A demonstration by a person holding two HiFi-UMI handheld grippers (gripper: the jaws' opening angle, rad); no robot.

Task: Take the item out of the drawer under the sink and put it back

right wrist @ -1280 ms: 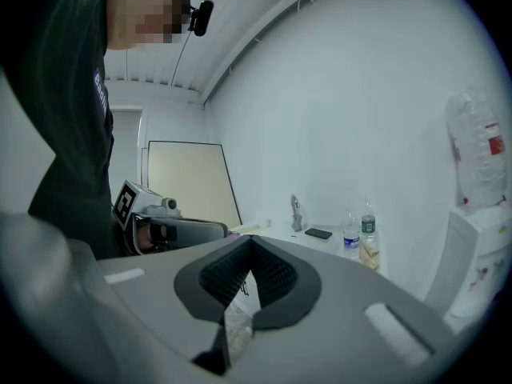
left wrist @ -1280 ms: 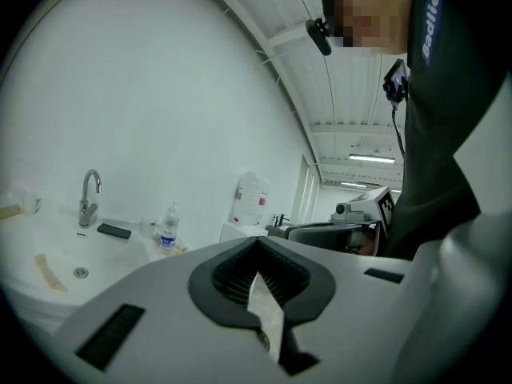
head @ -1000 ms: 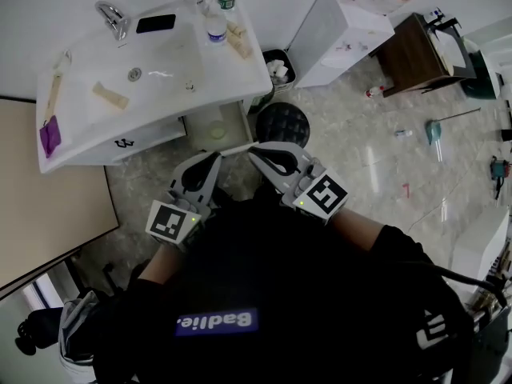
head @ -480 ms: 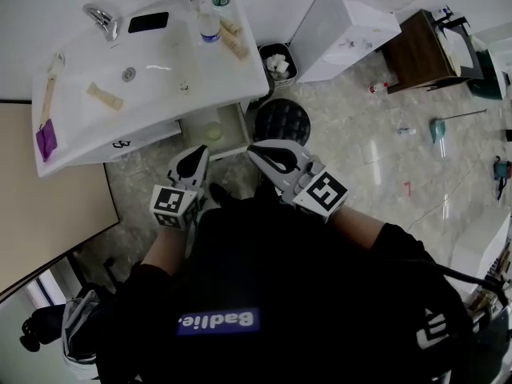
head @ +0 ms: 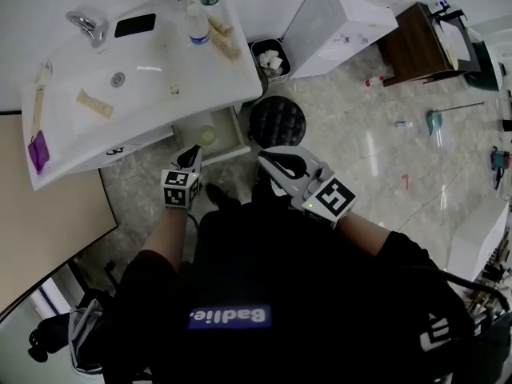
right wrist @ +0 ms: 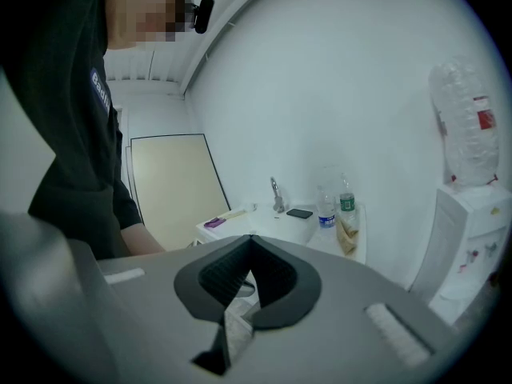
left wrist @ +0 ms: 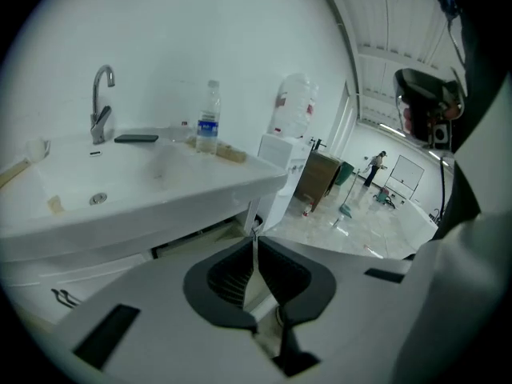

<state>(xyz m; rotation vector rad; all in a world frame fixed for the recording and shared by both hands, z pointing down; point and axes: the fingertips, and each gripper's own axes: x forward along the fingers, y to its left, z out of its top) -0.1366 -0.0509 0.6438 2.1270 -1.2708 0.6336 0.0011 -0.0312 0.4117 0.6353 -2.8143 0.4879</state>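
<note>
Item (head: 207, 137) lies in open drawer (head: 238, 128), just beyond closed fingers (left wrist: 230, 280) of left gripper (head: 194, 151).

The drawer (head: 238, 128) is partly hidden beneath the sink (head: 160, 94), and the pale round item (head: 207, 137) inside cannot be identified. The water dispenser (head: 336, 22) is cut by the upper edge.

Left hand-held gripper (head: 194, 152): sits closer to the open drawer (head: 237, 126) under the sink, turned more end-on, marker cube facing up. Right hand-held gripper (head: 263, 154): shifted slightly lower and rightward.
</note>
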